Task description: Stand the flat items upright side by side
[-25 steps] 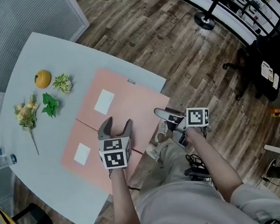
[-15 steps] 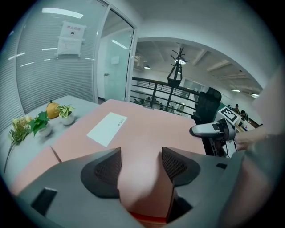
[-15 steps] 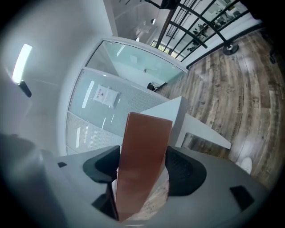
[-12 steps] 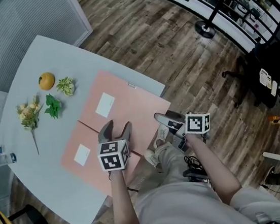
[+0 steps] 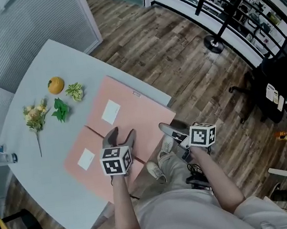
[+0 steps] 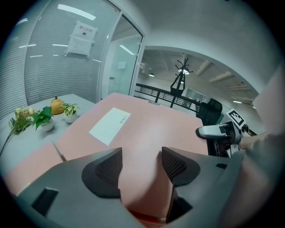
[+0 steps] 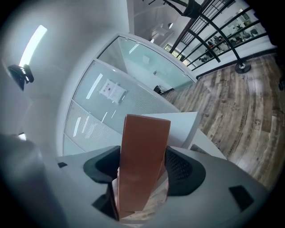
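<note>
Since a second ago hardly anything on the table has shifted. It is mostly my head that has swung, and my right gripper (image 5: 166,130) has sunk a touch toward me beside the table's right edge.

The table (image 5: 26,64) carries two pink folders lying flat, edge to edge. The right folder (image 5: 139,118) reaches toward the table's right corner, and the left folder (image 5: 94,145) lies by the near edge. Neither is standing yet, so I judge the job barely begun.

My right gripper's jaws are closed on the right folder's edge at the table's right side, one pad against each face. My left gripper (image 5: 121,134) hangs low over the near part of the same folder. Its jaws are wide apart with only pink cover showing between them, and they grip nothing.

I expect these folders to be light, thin and smooth, stiff enough to lift but likely to flex and swing from one corner. A hold near the middle of a long edge, with the other gripper steadying the opposite edge, looks safest. Once upright they will probably want to topple, so each should lean on its neighbour.

By the far left edge sit a bunch of flowers (image 5: 35,118), an orange (image 5: 56,85) and two small plants (image 5: 75,91), all well apart from the folders.
</note>
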`<state>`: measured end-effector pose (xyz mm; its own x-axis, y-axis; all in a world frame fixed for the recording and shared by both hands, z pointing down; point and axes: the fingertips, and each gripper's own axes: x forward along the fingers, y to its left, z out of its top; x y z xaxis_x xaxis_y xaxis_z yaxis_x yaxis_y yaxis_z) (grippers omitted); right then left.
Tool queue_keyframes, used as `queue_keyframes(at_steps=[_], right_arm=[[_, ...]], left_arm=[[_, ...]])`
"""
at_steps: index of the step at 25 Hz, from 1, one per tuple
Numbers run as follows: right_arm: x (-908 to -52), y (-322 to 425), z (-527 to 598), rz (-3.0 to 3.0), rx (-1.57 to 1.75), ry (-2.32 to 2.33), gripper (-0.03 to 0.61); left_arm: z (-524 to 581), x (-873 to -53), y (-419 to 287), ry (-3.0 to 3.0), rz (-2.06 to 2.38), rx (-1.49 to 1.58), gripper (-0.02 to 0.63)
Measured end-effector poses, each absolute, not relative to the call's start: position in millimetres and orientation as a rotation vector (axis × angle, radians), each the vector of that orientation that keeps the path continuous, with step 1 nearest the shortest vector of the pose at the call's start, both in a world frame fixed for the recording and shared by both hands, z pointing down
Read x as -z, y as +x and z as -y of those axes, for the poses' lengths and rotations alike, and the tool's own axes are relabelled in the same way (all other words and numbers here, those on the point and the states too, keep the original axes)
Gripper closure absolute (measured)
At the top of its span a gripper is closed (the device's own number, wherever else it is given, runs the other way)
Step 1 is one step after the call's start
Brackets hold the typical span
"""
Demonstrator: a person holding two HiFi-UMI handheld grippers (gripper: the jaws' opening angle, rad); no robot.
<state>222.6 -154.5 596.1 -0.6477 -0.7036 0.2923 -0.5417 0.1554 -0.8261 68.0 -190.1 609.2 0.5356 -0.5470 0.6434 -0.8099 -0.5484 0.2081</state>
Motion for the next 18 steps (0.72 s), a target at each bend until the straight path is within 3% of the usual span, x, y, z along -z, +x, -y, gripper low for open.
queue_keyframes(at_steps=[18], right_arm=[[-560,222,145,-2.38,1.369,-1.311,0.267]], left_arm=[[183,-601,70,2.263,1.08,-0.602,0.34]])
